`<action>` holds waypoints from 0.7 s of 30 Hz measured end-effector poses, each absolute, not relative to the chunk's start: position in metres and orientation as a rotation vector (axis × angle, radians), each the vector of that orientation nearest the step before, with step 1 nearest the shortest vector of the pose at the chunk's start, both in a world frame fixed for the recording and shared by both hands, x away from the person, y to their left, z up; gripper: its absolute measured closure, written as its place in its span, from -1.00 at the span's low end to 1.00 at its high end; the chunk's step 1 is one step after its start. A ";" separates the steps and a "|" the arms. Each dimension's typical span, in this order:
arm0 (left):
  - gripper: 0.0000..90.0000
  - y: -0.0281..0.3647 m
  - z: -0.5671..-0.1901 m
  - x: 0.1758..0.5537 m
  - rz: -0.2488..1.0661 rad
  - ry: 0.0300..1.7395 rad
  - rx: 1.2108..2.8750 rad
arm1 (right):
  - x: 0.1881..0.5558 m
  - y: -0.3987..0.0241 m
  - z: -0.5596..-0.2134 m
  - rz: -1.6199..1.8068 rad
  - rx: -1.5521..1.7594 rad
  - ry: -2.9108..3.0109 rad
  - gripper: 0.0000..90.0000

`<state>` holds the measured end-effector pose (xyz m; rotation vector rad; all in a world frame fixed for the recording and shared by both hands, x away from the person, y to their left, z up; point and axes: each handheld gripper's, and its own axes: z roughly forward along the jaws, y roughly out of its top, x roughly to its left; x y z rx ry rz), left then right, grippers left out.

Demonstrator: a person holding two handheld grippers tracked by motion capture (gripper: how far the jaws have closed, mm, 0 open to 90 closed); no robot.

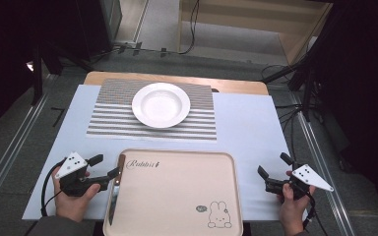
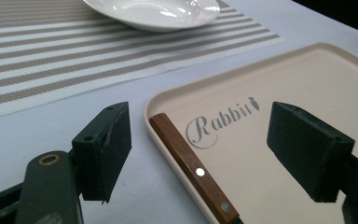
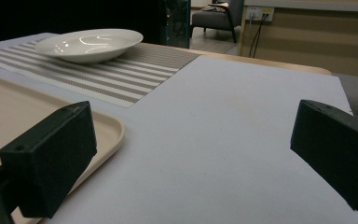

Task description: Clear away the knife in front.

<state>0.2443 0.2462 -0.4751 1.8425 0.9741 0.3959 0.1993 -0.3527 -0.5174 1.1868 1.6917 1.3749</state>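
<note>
A knife with a brown wooden handle (image 1: 120,166) lies along the left rim of the beige rabbit-print tray (image 1: 177,196), blade toward the near edge. My left gripper (image 1: 104,166) is just left of the tray's far-left corner and stands open. In the left gripper view the knife handle (image 2: 193,168) lies on the tray rim between and below the jaws, which do not touch it. My right gripper (image 1: 273,164) is held right of the tray over the white tabletop, open and empty. A white deep plate (image 1: 161,104) rests on a striped placemat (image 1: 113,118) behind the tray.
The white table cover (image 1: 246,132) spans the table; its wooden far edge (image 1: 236,84) shows behind the placemat. In the right gripper view the tray corner (image 3: 107,126), the placemat (image 3: 121,79) and the plate (image 3: 91,44) lie to the left. Floor rails and cables surround the table.
</note>
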 end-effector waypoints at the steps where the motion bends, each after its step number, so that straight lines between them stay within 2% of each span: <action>1: -0.65 0.248 -0.474 0.245 0.407 0.985 1.844 | 0.199 -0.353 -0.517 1.375 1.187 1.692 -1.00; 3: -0.68 0.250 -0.474 0.246 0.411 0.985 1.846 | 0.199 -0.353 -0.517 1.374 1.187 1.692 -1.00; 6: -1.00 0.254 -0.475 0.247 0.409 0.986 1.831 | 0.199 -0.353 -0.517 1.373 1.186 1.691 -1.00; 21: -1.00 0.288 -0.476 0.252 0.493 1.029 1.747 | 0.200 -0.353 -0.517 1.366 1.194 1.688 -1.00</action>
